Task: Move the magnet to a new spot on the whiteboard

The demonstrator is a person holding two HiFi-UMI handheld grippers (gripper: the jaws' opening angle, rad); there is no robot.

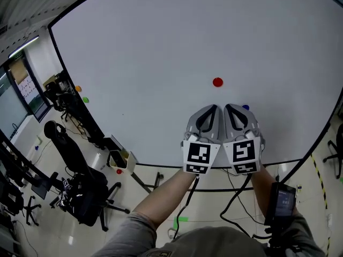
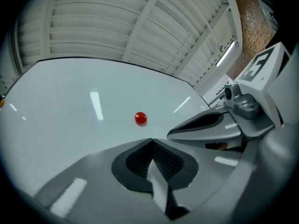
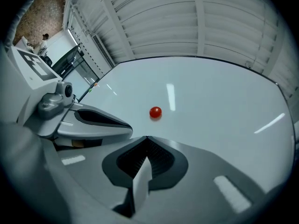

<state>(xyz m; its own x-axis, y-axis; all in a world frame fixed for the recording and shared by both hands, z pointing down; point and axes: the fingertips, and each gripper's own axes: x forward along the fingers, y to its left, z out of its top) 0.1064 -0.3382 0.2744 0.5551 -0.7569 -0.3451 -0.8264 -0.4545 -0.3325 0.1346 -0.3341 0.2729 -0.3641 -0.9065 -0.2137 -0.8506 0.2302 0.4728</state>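
Note:
A round red magnet (image 1: pixel 217 82) sticks to the large whiteboard (image 1: pixel 161 63), right of its middle; it also shows as a red dot (image 2: pixel 140 118) in the left gripper view and as the same magnet (image 3: pixel 155 112) in the right gripper view. Both grippers are held side by side just below it, clear of the board. My left gripper (image 1: pixel 216 107) is shut with nothing in it, its tips (image 2: pixel 152 139) meeting in a point. My right gripper (image 1: pixel 226 106) is shut and empty too, its jaws (image 3: pixel 146 137) pressed together. A blue magnet (image 1: pixel 245 107) peeks out beside the right gripper.
Orange (image 1: pixel 78 89) and green (image 1: pixel 85 99) magnets sit near the board's left edge. A small tray (image 1: pixel 119 159) with a red piece hangs at the lower left corner. Office chairs (image 1: pixel 80 186) and desks stand on the floor to the left. Cables hang from both grippers.

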